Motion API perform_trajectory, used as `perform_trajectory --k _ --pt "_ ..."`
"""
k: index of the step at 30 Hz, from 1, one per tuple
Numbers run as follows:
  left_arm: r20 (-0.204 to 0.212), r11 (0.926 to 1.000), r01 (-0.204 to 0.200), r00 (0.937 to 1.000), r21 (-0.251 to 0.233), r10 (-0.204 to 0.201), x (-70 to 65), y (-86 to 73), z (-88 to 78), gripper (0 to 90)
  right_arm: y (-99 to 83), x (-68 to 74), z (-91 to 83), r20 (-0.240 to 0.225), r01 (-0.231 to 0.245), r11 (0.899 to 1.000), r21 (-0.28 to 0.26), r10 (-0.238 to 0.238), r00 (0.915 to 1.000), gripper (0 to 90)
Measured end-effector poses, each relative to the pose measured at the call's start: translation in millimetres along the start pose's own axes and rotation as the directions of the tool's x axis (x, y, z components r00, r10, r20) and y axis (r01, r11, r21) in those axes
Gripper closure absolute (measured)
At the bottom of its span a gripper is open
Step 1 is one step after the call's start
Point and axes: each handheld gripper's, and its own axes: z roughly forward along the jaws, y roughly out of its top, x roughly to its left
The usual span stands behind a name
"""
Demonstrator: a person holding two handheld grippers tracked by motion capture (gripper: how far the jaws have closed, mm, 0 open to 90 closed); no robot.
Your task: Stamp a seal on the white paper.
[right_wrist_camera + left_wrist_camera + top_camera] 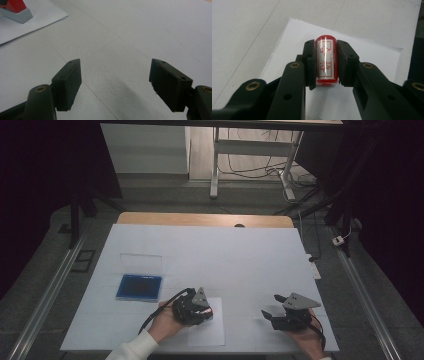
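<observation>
My left gripper (325,47) is shut on a red stamp (326,60) that has a clear label with red characters. The stamp stands on a white sheet of paper (372,55). From above, the left gripper (206,312) sits over that paper (207,332) near the table's front edge. My right gripper (271,305) rests to the right, open, with nothing between its jaws (116,67). It looks across bare table toward the stamp's red body and grey base (15,8) on the paper (30,27).
A blue ink pad (139,287) lies at the left with its clear lid (141,263) just behind it. The white table cover (225,255) ends at a wooden back edge (205,219). A white power strip (314,269) hangs at the right edge.
</observation>
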Motion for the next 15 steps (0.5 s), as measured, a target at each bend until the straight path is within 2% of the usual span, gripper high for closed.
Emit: perform_trajectory --k 15 --pt "-0.010 1.0000 -0.006 0.9999 -0.001 0.006 -1.5 0.1 -0.6 70.6 0.3 0.2 -1.7 0.001 -0.001 1.000 -0.007 0.001 1.0000 25.2"
